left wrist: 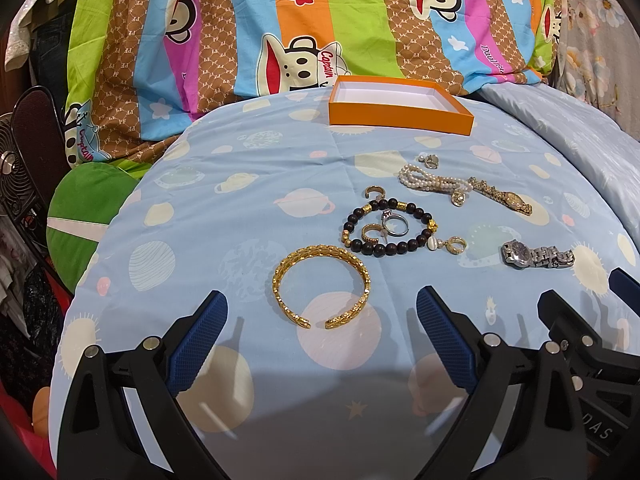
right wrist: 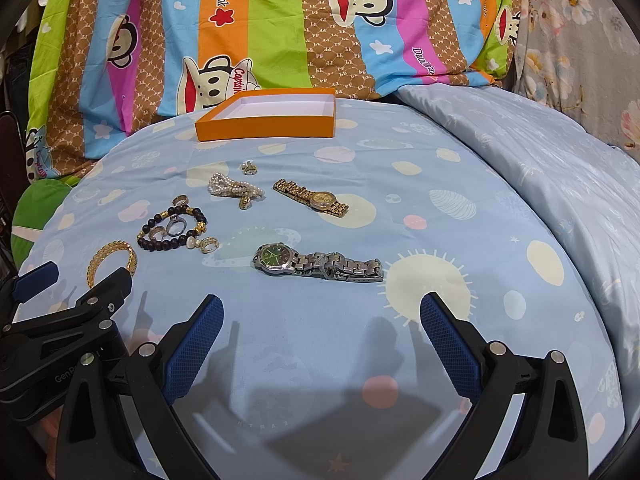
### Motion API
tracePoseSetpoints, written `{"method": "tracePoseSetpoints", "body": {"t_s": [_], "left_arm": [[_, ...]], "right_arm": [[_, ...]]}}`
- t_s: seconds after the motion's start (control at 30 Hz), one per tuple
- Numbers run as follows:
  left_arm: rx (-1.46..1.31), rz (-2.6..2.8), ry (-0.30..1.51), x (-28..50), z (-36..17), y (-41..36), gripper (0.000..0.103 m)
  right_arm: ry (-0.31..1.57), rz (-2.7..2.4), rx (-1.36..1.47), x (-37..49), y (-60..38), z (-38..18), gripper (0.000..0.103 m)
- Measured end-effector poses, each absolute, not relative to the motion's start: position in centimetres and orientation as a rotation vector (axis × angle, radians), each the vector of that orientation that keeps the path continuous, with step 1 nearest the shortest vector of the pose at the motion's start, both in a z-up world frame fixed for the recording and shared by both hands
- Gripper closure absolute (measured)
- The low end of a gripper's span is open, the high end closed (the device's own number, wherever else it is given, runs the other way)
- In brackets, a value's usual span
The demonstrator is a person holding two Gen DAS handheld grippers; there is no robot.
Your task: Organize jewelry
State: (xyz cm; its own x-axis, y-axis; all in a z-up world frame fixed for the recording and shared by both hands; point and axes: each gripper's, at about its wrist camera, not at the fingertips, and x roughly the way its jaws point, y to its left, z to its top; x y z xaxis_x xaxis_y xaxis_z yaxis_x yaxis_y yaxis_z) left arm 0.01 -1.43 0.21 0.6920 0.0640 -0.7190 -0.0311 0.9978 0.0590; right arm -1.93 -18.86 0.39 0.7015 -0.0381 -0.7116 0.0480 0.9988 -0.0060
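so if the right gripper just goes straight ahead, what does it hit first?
Probably the silver watch: it lies on the sheet directly ahead of the right gripper, whose jaws are open and empty. Depth is hard to judge; a line above the bed would reach the orange box.

Bright, even overhead light; soft foreground shadows, fisheye-curved dark corners, sharp focus.

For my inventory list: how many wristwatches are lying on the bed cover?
2. The silver watch lies nearest the right gripper; the gold watch lies farther back, right of the pearl strand.
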Motion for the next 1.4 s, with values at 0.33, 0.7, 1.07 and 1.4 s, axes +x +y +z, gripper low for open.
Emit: {"method": "tracePoseSetpoints", "body": {"t_s": [0.33, 0.7, 1.07, 1.4], "left_arm": [[0.012, 0.041, 0.792, -0.2, 1.1, -0.6, 0.006], [-0.034, -0.077, 0.888, 0.2, 0.6, 3.0, 0.006], [0.060, -0.095, 0.861, 0.6, 0.6, 1.8, 0.006], [0.045, -0.105, 0.921, 2.5, -0.6, 1.5, 0.006]], "right_arm": [[0.794, -0.007, 0.035, -2.1, -19.1, 0.4, 0.005], [0.763, 0.198, -0.165, 0.8, -19.0, 1.6, 0.007], [0.909, 0.297, -0.195, 4.8, -18.7, -0.9, 0.039], [0.981, 0.312, -0.064, 3.0, -19.5, -0.8, 0.071]]}}
